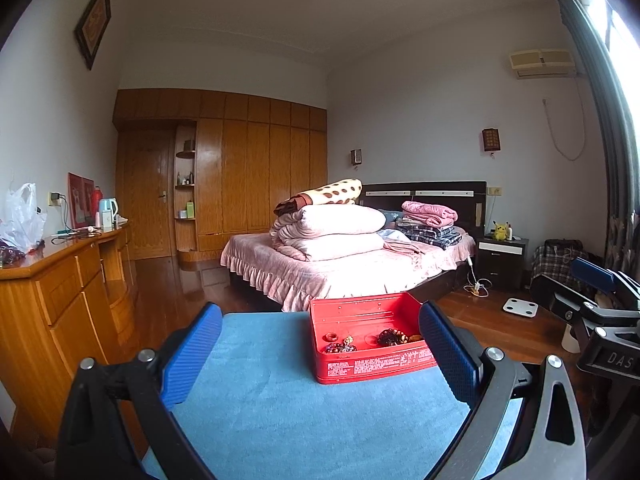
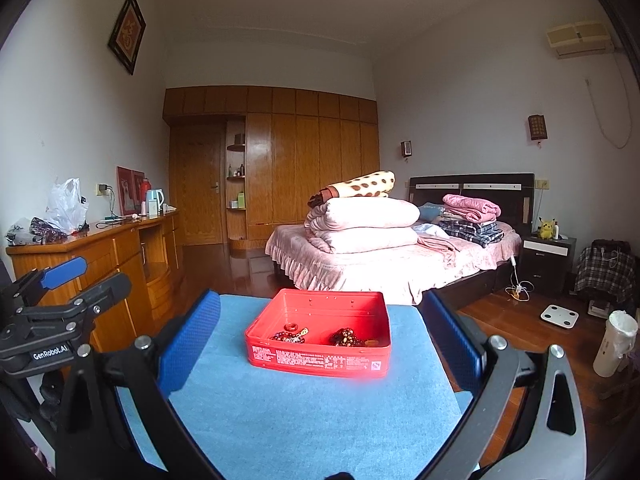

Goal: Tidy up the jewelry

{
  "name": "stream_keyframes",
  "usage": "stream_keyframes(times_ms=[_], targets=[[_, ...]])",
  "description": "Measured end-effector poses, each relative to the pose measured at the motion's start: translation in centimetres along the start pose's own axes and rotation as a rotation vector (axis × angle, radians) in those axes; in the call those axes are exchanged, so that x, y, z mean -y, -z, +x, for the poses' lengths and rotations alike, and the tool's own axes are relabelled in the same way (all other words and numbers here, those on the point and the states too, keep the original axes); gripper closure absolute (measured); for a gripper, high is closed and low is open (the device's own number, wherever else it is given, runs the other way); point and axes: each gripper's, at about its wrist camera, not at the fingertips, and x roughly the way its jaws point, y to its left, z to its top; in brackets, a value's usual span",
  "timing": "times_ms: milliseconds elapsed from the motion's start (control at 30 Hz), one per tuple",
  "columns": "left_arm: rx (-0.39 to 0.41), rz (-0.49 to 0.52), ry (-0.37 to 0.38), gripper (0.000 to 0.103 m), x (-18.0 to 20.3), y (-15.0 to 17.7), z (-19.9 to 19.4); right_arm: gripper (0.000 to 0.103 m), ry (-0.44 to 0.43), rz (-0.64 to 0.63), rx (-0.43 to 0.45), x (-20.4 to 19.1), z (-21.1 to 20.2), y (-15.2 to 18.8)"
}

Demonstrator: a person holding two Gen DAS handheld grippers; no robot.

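**Two grippers spread, nothing held, jewelry in the red box**

Both grippers hover over the blue mat (image 2: 304,412), fingers wide apart, empty. Left gripper (image 1: 320,356): blue pads splayed, the right-hand pad overlaps the near right corner of the red box (image 1: 372,360) in its view; contact or just in front, cannot tell. Right gripper (image 2: 320,344): same wide stance, box sits between its pads but further out, not touched.

The red box (image 2: 320,360) is open-topped, resting flat on the mat, toward the far edge. Printed label on the near wall, text too small to read.

Inside, along the near wall:
- small red ring (image 2: 291,327), left side
- string of dark beads (image 2: 289,336) just beside the ring, tangled, touching or not unclear
- beaded bracelet (image 2: 346,336), brown/amber, bunched, right of centre
- a small orange piece (image 2: 371,342) at the right wall, too small to identify

Each gripper shows at the edge of the other's view, so they sit side by side, apart.

Behind the mat: bed (image 2: 400,264) with folded quilts stacked on it, wooden wardrobe (image 2: 304,160) on the far wall, dresser (image 2: 100,248) along the left wall.
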Motion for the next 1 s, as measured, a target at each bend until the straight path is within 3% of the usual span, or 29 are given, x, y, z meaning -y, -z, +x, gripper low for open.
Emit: stream_keyframes(times_ms=[1000], targets=[[-0.019,0.0,-0.014,0.006,-0.31,-0.37,0.29,0.005,-0.001,-0.015,-0.002,0.73,0.0,-0.55]])
